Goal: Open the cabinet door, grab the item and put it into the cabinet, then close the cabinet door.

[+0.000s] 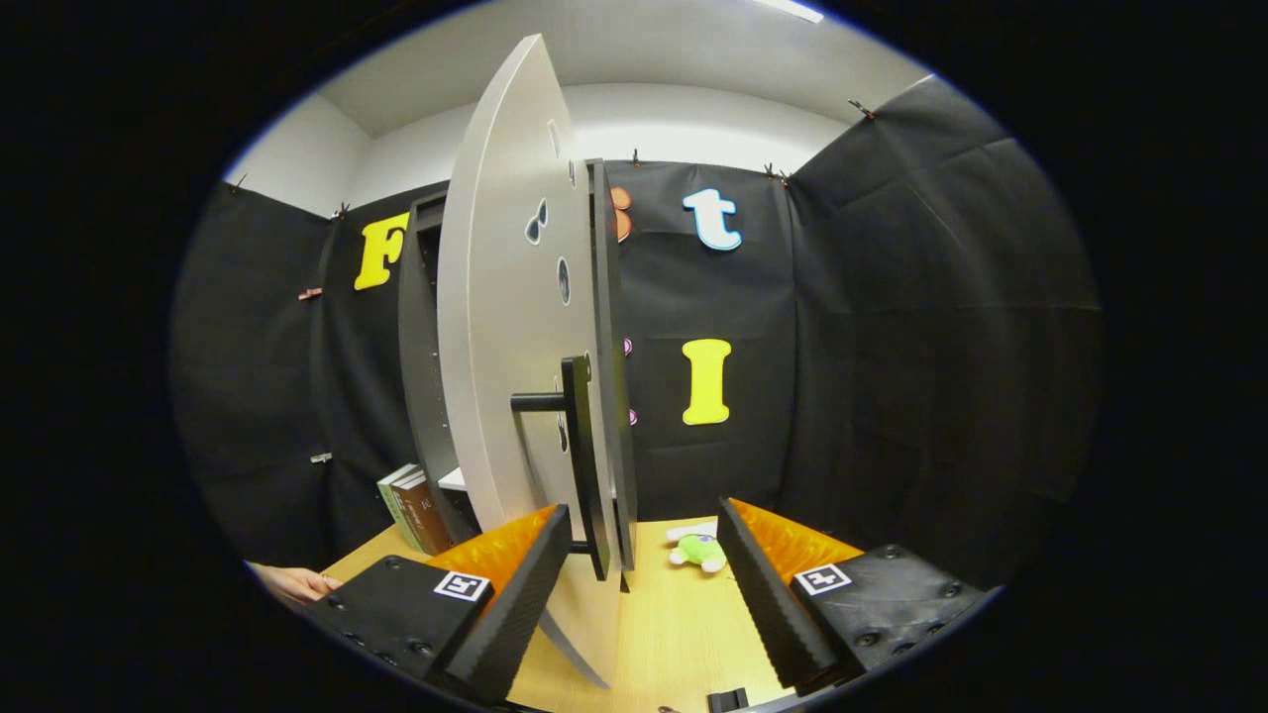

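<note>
Pale grey flat-panel cabinet door [495, 327], smooth matt board with small cut-out holes and a dark bar handle [577, 456]: swung open, edge-on between the fingers. Step one judged done. Small green plush toy [701, 552], soft, rounded: on the light wooden tabletop [674, 624] beyond the fingers, not yet grabbed. Gripper [644, 584]: fingers spread wide, holding nothing. Dark cabinet carcass [424, 376] behind; books [414, 507] beside it.

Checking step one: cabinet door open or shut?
Open: the cabinet door stands edge-on, swung off the cabinet. Tool open, door handle between its fingers.

lit from ceiling strip [792, 10]; sharp; fisheye bend at edges; booth dim
</note>
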### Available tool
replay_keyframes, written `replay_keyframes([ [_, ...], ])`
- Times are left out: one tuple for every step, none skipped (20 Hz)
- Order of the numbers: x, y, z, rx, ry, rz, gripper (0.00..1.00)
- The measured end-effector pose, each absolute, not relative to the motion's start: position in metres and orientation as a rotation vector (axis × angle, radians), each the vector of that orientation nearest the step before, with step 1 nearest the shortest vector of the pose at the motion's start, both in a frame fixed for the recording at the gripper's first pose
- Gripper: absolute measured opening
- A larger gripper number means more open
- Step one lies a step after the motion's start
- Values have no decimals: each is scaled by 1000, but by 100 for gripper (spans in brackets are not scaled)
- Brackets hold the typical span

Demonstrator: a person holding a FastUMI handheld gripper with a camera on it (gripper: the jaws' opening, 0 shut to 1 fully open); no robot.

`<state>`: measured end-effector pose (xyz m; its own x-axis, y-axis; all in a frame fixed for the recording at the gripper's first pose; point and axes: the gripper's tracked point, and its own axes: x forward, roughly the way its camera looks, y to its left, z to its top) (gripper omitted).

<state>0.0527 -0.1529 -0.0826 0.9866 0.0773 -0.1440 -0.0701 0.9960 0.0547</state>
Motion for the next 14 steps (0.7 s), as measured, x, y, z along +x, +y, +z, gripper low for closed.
replay_keyframes([
  [52, -150, -82, 50, 147, 79, 96],
  [52, -148, -81, 49, 147, 83, 97],
  [51, -143, -82, 50, 148, 86, 97],
  [50, -136, -81, 51, 149, 92, 97],
  [49, -128, -81, 53, 151, 101, 97],
  [50, -117, -82, 55, 155, 113, 97],
  [52, -105, -83, 57, 158, 126, 97],
  [52, -92, -84, 56, 161, 141, 97],
  [53, -76, -86, 54, 164, 158, 97],
  [55, -61, -87, 51, 166, 180, 97],
  [59, -44, -88, 51, 170, 203, 97],
  [64, -27, -90, 55, 176, 221, 97],
  [69, -12, -92, 58, 177, 235, 97],
  [74, 4, -93, 56, 174, 249, 97],
])
